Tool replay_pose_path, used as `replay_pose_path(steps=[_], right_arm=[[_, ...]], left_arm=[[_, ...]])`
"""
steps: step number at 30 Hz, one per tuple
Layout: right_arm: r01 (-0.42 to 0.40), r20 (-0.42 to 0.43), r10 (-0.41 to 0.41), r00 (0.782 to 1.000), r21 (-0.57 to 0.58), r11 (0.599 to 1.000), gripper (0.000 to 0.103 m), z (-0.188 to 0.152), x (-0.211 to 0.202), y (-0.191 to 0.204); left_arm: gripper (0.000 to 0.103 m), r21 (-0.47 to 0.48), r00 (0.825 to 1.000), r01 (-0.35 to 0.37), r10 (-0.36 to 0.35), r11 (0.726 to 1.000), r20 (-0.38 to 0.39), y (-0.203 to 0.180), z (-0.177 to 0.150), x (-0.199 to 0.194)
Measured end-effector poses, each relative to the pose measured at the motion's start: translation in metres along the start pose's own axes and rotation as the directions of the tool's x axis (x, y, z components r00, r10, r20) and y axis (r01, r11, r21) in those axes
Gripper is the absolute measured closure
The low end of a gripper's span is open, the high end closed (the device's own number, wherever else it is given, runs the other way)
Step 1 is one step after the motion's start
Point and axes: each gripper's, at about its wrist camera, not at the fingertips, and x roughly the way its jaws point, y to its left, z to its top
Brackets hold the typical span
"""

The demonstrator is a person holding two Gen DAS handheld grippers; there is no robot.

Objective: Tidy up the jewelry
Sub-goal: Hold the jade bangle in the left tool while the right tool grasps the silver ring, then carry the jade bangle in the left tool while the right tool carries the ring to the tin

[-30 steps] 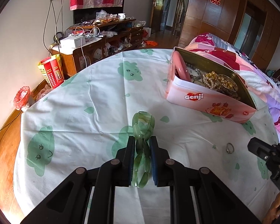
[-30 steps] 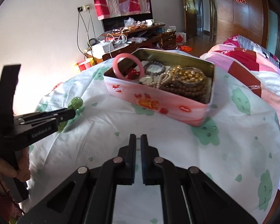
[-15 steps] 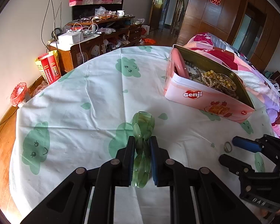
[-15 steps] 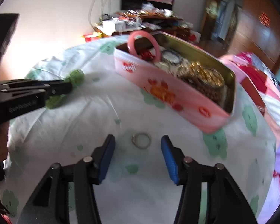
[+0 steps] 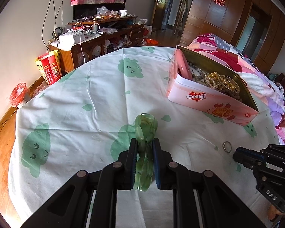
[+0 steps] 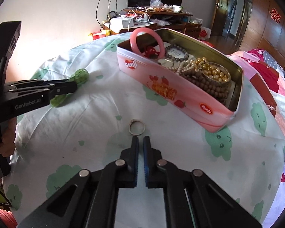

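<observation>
The left gripper [image 5: 144, 146] has its two black fingers clamped on a green bracelet [image 5: 145, 133] of chunky translucent stones, low in the middle of the left wrist view; the top loop of the bracelet sticks out past the fingertips and the rest hangs down between the pads. In the right wrist view the same gripper [image 6: 74, 87] comes in from the left edge with the bracelet [image 6: 79, 76] bulging out beyond its tip, above the white cloth. The right gripper [image 6: 140, 142] sits at bottom centre of its own view with the fingers drawn nearly together, only a thin slit between the blue pads and nothing in it. Just beyond those tips a small silver ring [image 6: 136, 127] lies flat on the tablecloth [image 6: 108, 102], apart from the fingers. In the left wrist view the ring [image 5: 227, 146] shows at right, just beside the tip of the right gripper [image 5: 237, 154]. Further out, toward the upper right of the right wrist view, stands an open pink tin [image 6: 172, 93], lid off, holding a pink bangle [image 6: 147, 41] propped upright at its far end, with a dark bead strand, pearls and gold beads heaped beside it. The tin [image 5: 209, 98] fills the right of the left wrist view, well apart from the green bracelet.
</observation>
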Motion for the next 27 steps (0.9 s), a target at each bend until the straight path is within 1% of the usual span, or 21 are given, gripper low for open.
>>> replay_pose_path(steps=[2,4,6,7,8,9,10,11,12,14,16,17,23,24,25,27], right_arm=[[-0.027,0.031,0.026,0.999,0.026,0.999,0.095,0.001,-0.004,0.000],[-0.017,0.040,0.015,0.999,0.033,0.999,0.085,0.004,-0.007,0.002],[0.012,0.049,-0.013,0.999,0.020,1.000,0.044,0.010,-0.005,0.006],[0.027,0.056,-0.027,0.998,0.003,1.000,0.040,0.012,-0.003,0.009],[0.040,0.058,-0.039,0.998,-0.012,0.999,0.039,0.013,-0.001,0.011],[0.047,0.053,-0.046,0.998,-0.031,0.998,0.039,0.014,0.003,0.014],[0.043,0.044,-0.041,0.998,-0.041,0.998,0.043,0.015,0.008,0.015],[0.045,0.030,-0.043,0.999,-0.043,0.998,0.059,0.015,0.014,0.015],[0.015,0.046,-0.014,0.999,-0.028,1.000,0.064,0.014,0.015,0.012],[0.018,0.052,-0.017,0.999,-0.021,1.000,0.068,0.013,0.015,0.010],[0.031,0.054,-0.029,0.998,-0.036,0.999,0.081,0.011,0.013,0.015],[0.029,0.054,-0.027,0.998,-0.035,0.999,0.083,0.010,0.012,0.016],[-0.003,0.058,0.002,0.998,0.020,1.000,0.084,0.005,0.007,0.010],[0.001,0.059,-0.002,0.998,0.018,1.000,0.088,0.004,0.007,0.011],[-0.001,0.065,0.000,0.998,0.017,1.000,0.096,0.002,0.004,0.012],[-0.008,0.070,0.006,0.998,0.023,1.000,0.097,0.002,0.000,0.014]], left_arm=[[0.088,-0.006,1.000,0.000,0.000,1.000,-0.004,0.002,0.000,0.000],[0.088,-0.006,1.000,0.000,0.000,1.000,-0.006,0.002,0.000,0.000],[0.088,-0.004,1.000,-0.003,0.003,1.000,-0.005,0.002,0.000,0.001],[0.088,-0.004,1.000,-0.003,0.003,1.000,-0.005,0.002,0.000,0.000],[0.088,-0.005,1.000,-0.001,0.001,1.000,-0.006,0.003,0.000,0.001],[0.088,-0.007,1.000,0.000,0.000,1.000,-0.006,0.003,0.000,0.001],[0.088,-0.006,1.000,-0.001,0.001,1.000,-0.006,0.002,0.000,0.000],[0.088,-0.006,1.000,0.000,-0.001,1.000,-0.005,0.002,0.000,0.000],[0.088,-0.006,1.000,0.000,0.000,1.000,-0.006,0.002,0.000,0.000],[0.088,-0.003,1.000,-0.002,0.002,1.000,-0.007,0.001,0.000,0.001],[0.088,0.001,1.000,-0.005,0.005,1.000,-0.007,0.000,0.000,0.001],[0.088,0.001,1.000,-0.005,0.005,1.000,-0.007,0.000,0.000,0.001],[0.088,0.004,1.000,-0.006,0.006,1.000,-0.003,-0.001,0.000,0.000],[0.088,0.007,1.000,-0.008,0.008,1.000,-0.001,-0.001,0.001,-0.001],[0.088,0.009,1.000,-0.009,0.009,1.000,0.001,-0.002,0.001,-0.001],[0.088,0.013,1.000,-0.014,0.014,1.000,0.004,-0.002,0.001,-0.003]])
